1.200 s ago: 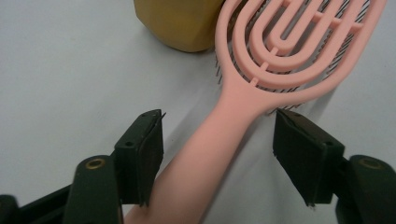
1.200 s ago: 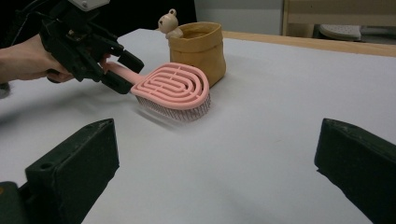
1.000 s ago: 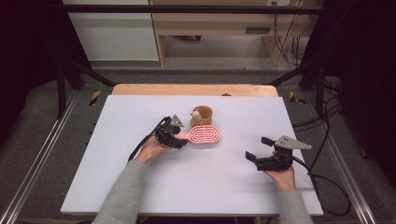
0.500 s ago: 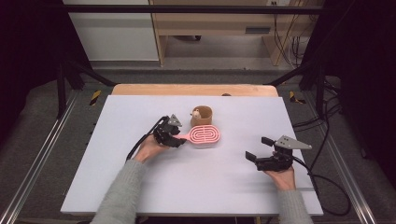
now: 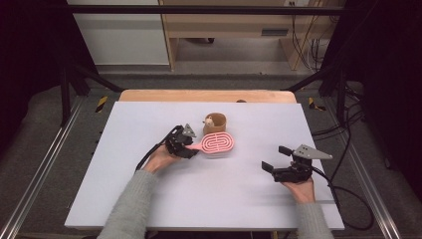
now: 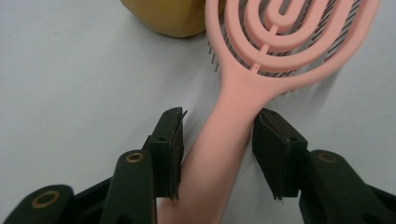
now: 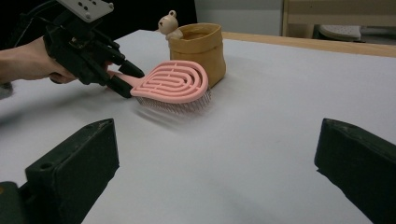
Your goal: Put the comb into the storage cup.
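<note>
Item: pink plastic hairbrush with looped oval head point(image 5: 215, 144), lying bristles-down near the middle of the white desk point(image 5: 149, 209), head toward the far edge, just beside a small tan pouch-shaped holder point(image 5: 215, 122) with a bear figure on its rim.

Left gripper point(image 6: 217, 154): jaws astride the brush handle and have just been closing on it. One pad looks about touching the handle; a slight gap seems to remain at the other, so no firm clamp yet.

Right gripper point(image 5: 278, 158): jaws wide apart, nothing between them, resting toward the right edge of the desk, well apart from the brush.

Step in hand, as judged: grasping the handle.

Next move calls for: finishing the squeeze until both pads press, then lifting without knocking the holder.
</note>
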Motion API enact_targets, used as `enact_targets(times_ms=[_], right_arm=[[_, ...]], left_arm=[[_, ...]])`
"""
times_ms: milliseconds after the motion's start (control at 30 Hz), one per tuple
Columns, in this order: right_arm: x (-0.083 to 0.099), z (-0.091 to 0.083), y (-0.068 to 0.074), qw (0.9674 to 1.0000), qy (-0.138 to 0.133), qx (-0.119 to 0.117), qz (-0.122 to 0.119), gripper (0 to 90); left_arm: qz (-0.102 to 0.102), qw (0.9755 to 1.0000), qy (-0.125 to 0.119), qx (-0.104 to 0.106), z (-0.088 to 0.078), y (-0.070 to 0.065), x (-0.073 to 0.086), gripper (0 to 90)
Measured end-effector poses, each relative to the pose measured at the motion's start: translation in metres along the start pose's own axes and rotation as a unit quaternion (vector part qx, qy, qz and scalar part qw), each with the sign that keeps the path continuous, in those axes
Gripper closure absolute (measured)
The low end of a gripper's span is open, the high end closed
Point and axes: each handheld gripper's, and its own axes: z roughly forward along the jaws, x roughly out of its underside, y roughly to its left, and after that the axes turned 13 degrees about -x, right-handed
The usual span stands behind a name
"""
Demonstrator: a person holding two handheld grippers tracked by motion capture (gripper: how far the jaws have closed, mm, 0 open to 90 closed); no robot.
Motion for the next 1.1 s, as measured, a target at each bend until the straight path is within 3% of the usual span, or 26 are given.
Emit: enact_targets(times_ms=[433, 1100], right_arm=[[0.0, 0.0001, 0.0, 1.0, 0.0, 0.0, 0.001, 0.3], [-0.0001, 0.0, 0.0, 1.0, 0.0, -0.001, 0.002, 0.3]], left_arm=[[0.028, 0.9996, -0.006, -0.004, -0.0015, -0.0034, -0.0007, 58.3], [0.051, 0.9983, -0.007, 0.028, -0.0049, -0.0075, -0.0013, 65.8]])
